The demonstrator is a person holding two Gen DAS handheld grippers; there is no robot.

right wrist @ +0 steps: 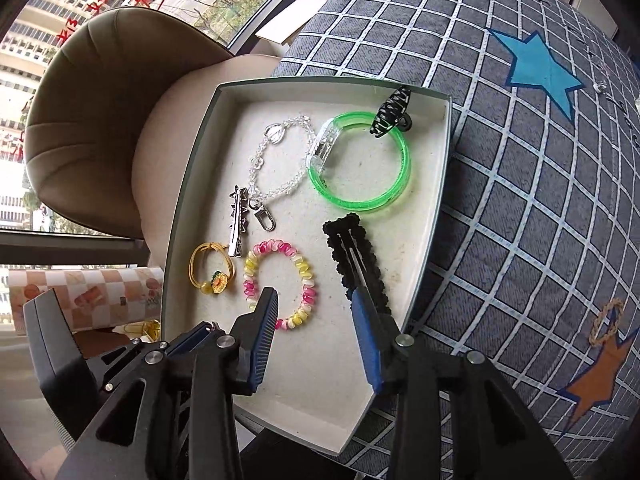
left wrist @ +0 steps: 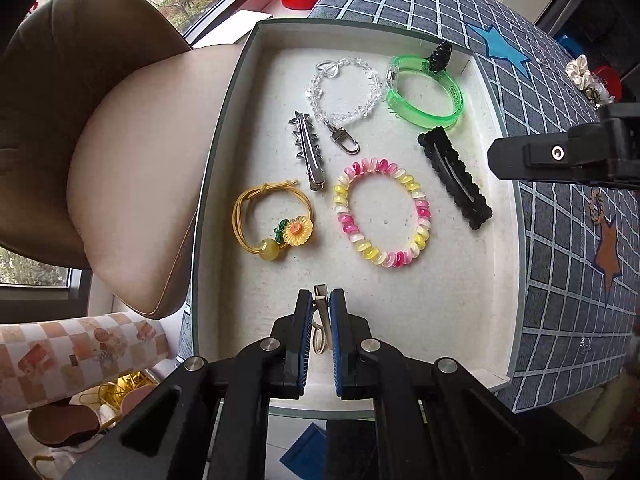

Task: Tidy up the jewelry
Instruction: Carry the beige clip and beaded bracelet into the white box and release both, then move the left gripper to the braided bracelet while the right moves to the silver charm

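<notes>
Left tool [left wrist: 321, 312] pointing straight down, jaws nearly closed, right tool [right wrist: 314, 312] angled steeply down, jaws parted

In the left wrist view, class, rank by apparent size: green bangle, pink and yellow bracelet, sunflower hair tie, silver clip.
1. Pink and yellow bracelet
2. Green bangle, farther from the camera, so these two are unsure
3. Sunflower hair tie
4. Silver clip

You worked in a home: a padded brown chair [left wrist: 80, 128] stood left, by a window [right wrist: 36, 52] facing apartment blocks.
</notes>
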